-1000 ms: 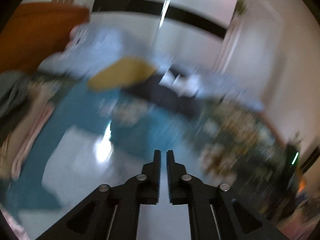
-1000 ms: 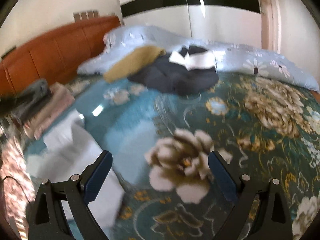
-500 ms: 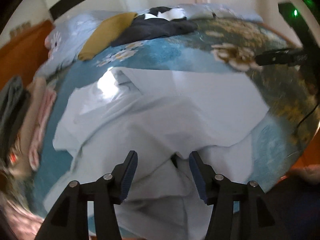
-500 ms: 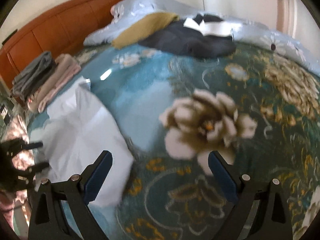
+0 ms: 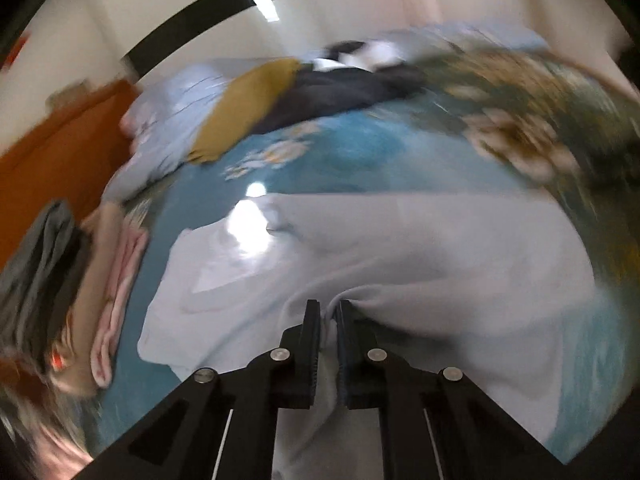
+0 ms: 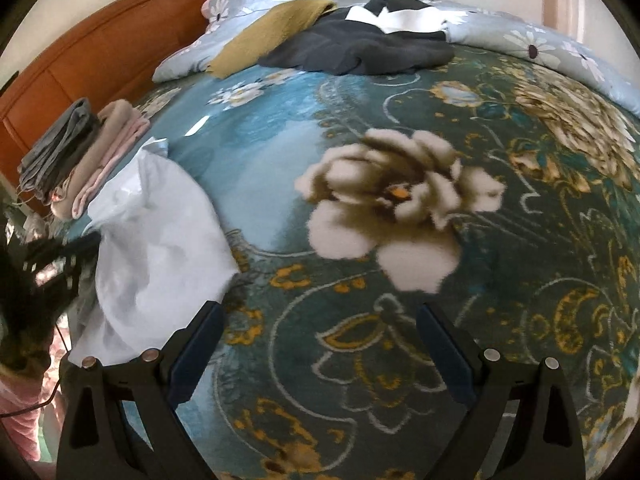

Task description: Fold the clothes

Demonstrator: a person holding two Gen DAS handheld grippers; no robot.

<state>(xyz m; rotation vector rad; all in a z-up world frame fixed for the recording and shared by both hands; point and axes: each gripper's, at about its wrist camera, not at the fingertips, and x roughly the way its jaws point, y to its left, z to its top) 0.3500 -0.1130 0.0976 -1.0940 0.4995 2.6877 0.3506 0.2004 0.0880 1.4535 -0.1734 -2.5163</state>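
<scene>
Pale, limp shirt [image 5: 400, 248]: left tongs [image 5: 328, 320] have just closed, pinching a fold; right tongs [image 6: 316, 344] gape, empty, near its edge.

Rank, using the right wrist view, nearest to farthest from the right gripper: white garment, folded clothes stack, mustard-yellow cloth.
1. White garment, left, beside the right gripper.
2. Folded clothes stack, farther left by the headboard.
3. Mustard-yellow cloth, far end.

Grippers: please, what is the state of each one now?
Left gripper: jaws have just been closing and are shut on the white garment.
Right gripper: jaws open, holding nothing, above the floral bedspread.
</scene>
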